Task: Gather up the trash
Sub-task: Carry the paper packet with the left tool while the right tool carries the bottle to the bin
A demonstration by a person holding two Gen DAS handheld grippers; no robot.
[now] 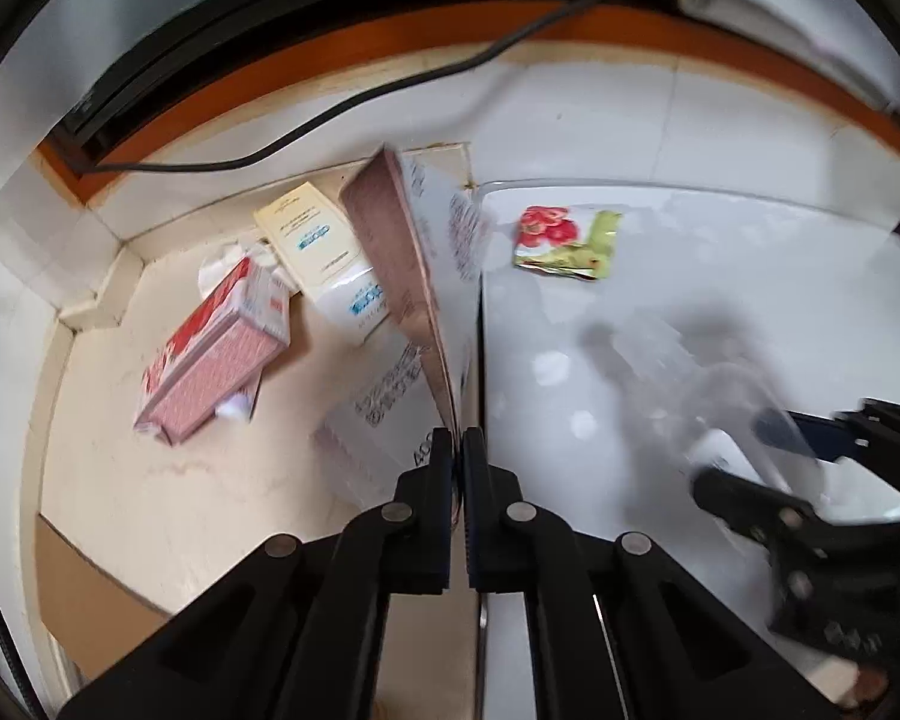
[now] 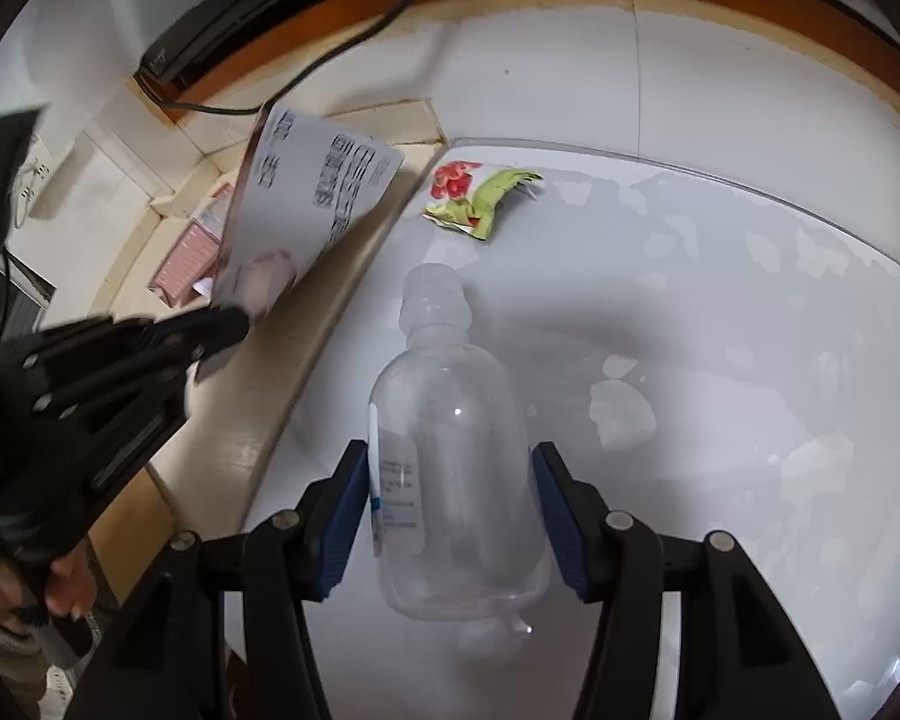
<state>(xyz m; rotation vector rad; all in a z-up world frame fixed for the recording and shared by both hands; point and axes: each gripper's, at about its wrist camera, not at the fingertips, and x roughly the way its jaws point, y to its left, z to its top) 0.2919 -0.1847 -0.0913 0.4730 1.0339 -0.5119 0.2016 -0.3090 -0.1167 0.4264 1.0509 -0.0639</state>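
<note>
Clear plastic bottle (image 2: 456, 450), glossy white tabletop (image 2: 720, 312), printed paper leaflet (image 2: 312, 204).

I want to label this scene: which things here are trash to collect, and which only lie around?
Trash:
- clear plastic bottle, in right gripper
- printed white paper sheet, in left gripper
- red-green crumpled wrapper

Around:
- black cable
- white table

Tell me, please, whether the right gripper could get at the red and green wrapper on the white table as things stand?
Probably not yet: the right gripper is shut on a clear bottle. The wrapper lies ahead on the table, with nothing between.
</note>
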